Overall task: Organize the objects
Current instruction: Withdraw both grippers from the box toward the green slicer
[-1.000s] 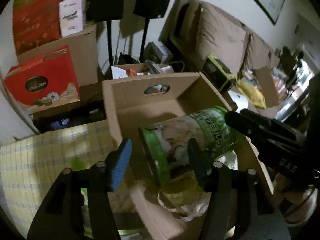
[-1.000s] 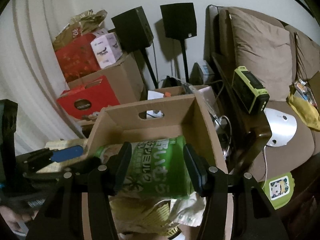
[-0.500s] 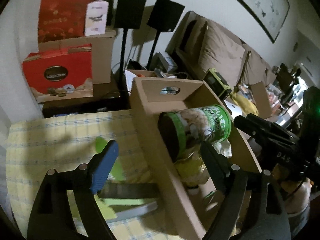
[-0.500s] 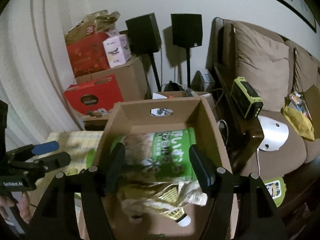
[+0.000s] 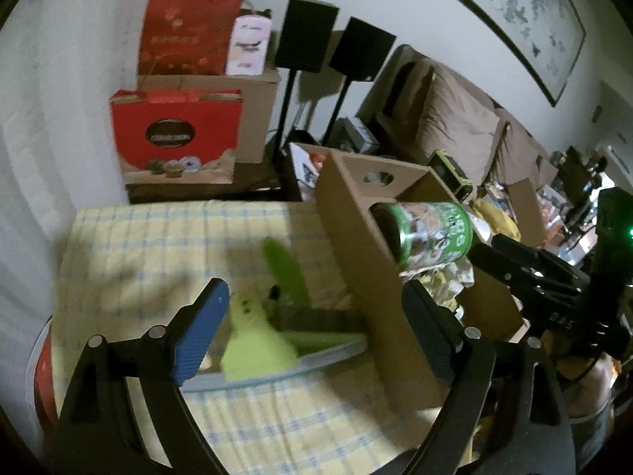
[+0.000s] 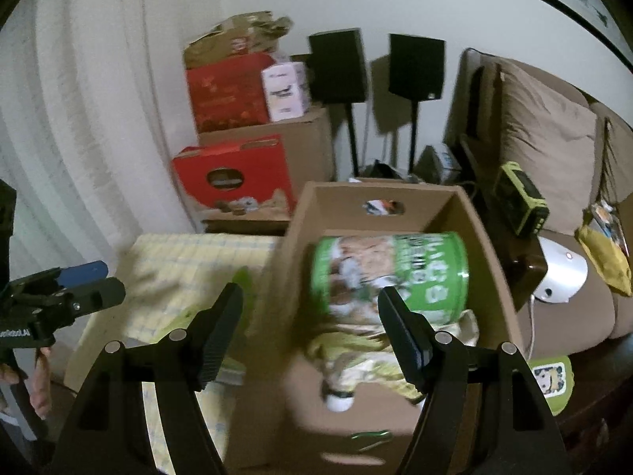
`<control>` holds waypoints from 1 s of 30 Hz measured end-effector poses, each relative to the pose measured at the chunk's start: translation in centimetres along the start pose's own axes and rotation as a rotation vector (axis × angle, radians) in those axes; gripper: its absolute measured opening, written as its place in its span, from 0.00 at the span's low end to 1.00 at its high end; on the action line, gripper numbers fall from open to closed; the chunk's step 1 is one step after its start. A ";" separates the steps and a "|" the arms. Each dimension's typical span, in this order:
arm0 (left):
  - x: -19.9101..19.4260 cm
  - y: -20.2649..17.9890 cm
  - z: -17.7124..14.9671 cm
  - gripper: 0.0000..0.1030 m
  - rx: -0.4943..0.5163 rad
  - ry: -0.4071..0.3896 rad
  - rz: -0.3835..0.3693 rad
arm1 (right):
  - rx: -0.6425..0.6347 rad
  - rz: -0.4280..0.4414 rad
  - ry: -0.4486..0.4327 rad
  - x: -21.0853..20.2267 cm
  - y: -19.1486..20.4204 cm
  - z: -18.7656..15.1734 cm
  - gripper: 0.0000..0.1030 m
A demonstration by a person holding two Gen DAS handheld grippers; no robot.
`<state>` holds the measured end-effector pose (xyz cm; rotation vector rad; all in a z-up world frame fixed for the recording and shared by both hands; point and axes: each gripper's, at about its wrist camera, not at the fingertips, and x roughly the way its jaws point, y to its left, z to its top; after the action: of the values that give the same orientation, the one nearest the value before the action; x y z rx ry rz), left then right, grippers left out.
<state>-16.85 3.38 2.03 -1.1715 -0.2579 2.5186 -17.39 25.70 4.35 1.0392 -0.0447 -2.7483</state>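
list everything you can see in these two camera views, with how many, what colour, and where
cardboard box: 1, brown, open-topped, on the table's right part
can: 1, green with a picture label, lying on its side in the cardboard box
crumpled bags: several, yellowish, in the box under the can
tablecloth: 1, yellow check, on the table left of the box
green items: a few, blurred, on the tablecloth beside the box
red cartons: 2, stacked with brown boxes by the wall
speakers: 2, black, on stands behind the box
sofa: 1, tan, right
left gripper: 1, black with a blue pad, jaws just opened, holding nothing
right gripper: 1, black, jaws just opened, holding nothing
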 end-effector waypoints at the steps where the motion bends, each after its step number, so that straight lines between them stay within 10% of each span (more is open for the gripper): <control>1: -0.3 0.4 -0.3 0.85 -0.006 0.000 0.004 | -0.009 0.009 0.003 0.1 0.6 -0.2 0.71; 14: 0.2 7.6 -4.2 0.85 -0.127 0.072 0.079 | -0.095 0.079 0.031 1.3 7.6 -2.6 0.71; 30: 6.5 7.5 -5.2 0.85 -0.122 0.180 0.094 | -0.099 0.098 0.075 3.3 10.3 -5.0 0.70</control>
<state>-18.52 -0.96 -8.21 -1.4808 -0.3209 2.4854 -14.69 15.16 -0.50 1.0823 0.0498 -2.5937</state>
